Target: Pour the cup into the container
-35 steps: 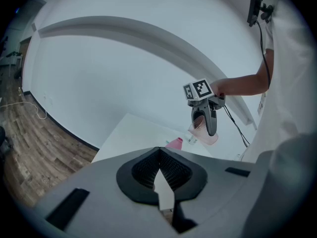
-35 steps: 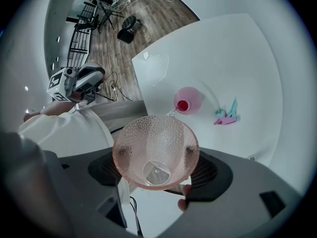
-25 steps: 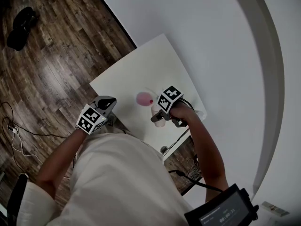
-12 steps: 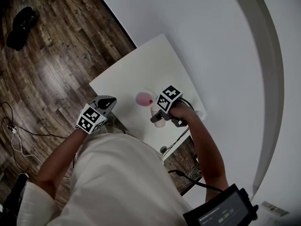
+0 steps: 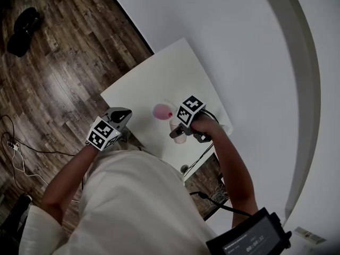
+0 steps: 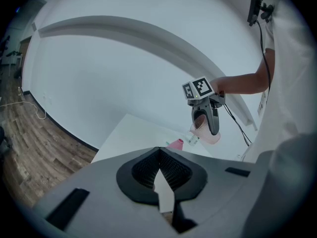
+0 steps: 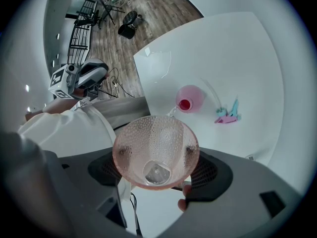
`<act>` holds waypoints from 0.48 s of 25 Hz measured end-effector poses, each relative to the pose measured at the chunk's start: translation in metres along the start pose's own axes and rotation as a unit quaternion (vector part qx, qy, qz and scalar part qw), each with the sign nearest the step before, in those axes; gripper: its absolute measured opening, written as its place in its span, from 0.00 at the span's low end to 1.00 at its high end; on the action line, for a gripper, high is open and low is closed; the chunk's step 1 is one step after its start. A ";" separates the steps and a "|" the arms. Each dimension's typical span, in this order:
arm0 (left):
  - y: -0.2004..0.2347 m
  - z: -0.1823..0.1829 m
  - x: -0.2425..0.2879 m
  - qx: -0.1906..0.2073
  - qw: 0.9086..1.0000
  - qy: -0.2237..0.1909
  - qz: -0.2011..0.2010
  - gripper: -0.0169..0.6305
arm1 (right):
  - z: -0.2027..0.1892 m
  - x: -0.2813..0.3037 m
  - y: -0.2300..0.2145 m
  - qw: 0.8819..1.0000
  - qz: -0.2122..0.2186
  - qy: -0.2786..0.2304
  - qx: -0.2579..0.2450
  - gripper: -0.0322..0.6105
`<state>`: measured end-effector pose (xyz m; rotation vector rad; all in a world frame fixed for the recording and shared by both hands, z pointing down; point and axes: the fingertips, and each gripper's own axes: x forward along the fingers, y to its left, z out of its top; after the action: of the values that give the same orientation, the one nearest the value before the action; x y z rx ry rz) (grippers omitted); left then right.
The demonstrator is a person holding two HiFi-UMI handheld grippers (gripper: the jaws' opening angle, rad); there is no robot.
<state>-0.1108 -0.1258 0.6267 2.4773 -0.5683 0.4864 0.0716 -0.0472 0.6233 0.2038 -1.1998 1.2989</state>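
Note:
A pink dimpled cup lies tilted forward between the jaws of my right gripper, which is shut on it. A thin clear stream runs from the cup's lip down to the pink container on the white table. In the head view the cup and right gripper hang just right of the container. My left gripper hovers off the table's near-left edge, its jaws together on nothing. From the left gripper view the cup shows above the container.
A small teal and pink object lies on the table beside the container. A black cable runs by the table's right side. A dark object and loose cables lie on the wood floor. A white wall stands behind.

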 end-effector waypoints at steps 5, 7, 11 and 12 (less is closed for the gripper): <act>-0.001 -0.001 0.001 0.000 1.000 0.000 0.001 0.04 | -0.002 0.000 0.000 1.000 0.000 0.005 -0.002 0.64; -0.002 -0.002 0.001 0.000 1.000 0.001 0.001 0.04 | -0.003 0.000 0.000 1.000 0.000 0.007 -0.002 0.64; -0.001 -0.002 0.000 -0.001 1.000 0.001 0.000 0.04 | -0.002 -0.001 0.000 1.000 -0.001 0.010 -0.002 0.64; 0.000 -0.002 0.000 -0.002 1.000 0.001 -0.001 0.04 | -0.002 -0.001 0.000 1.000 -0.002 0.011 -0.001 0.64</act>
<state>-0.1112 -0.1247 0.6283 2.4739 -0.5664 0.4866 0.0725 -0.0467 0.6216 0.1894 -1.1828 1.2939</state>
